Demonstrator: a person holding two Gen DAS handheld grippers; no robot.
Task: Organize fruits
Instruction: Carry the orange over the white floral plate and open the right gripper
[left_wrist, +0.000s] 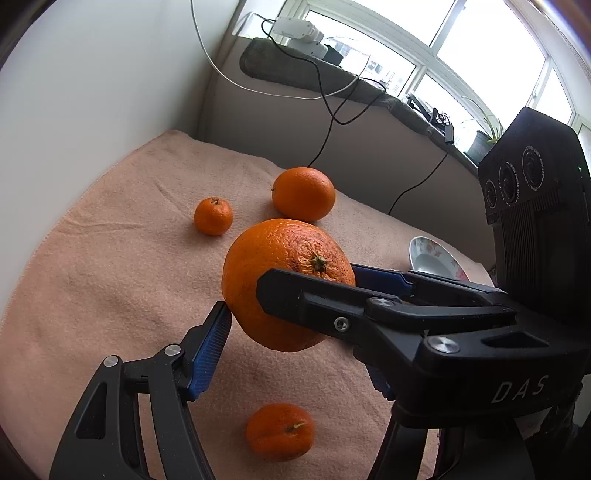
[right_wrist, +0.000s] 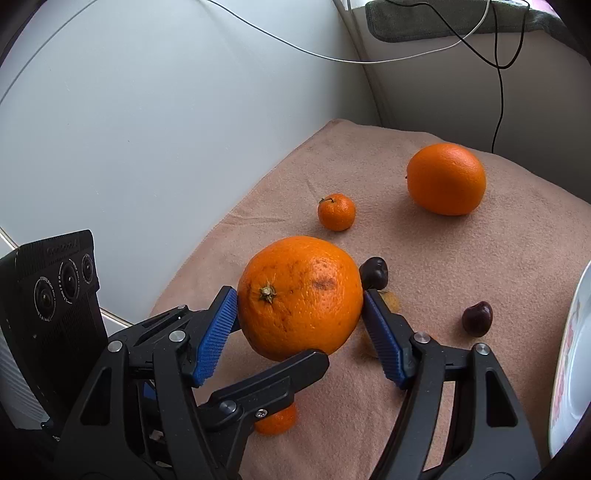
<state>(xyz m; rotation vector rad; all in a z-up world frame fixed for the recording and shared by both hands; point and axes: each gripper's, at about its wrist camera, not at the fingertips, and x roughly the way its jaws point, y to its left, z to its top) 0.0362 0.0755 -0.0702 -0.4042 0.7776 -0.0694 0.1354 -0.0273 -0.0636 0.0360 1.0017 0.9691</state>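
A peach-coloured cloth (left_wrist: 110, 258) covers the surface in the corner of a room, with a pale wall on one side, a window behind and cables hanging down from the sill. The big orange (left_wrist: 280, 273) is off the cloth, above its middle, caught between both tongs at once. The right gripper (right_wrist: 299, 306) stands about half open, and its blue pads press on opposite flanks of the fruit. The left gripper (left_wrist: 295, 343) crosses it, also about half open: one pad touches the orange's side, and in the right wrist view its other finger sits against the underside. The orange is slightly flattened, its short axis through the stem. The stem end tilts upward and toward the cameras, so the broad way runs roughly across between the right gripper's pads. On the cloth beyond lie a small mandarin (left_wrist: 213, 216) and a smooth orange (left_wrist: 303, 194), well apart. Another mandarin (left_wrist: 280, 431) sits beneath the grippers. Two dark chestnuts (right_wrist: 477, 318) lie near a flowered bowl (right_wrist: 569, 369).
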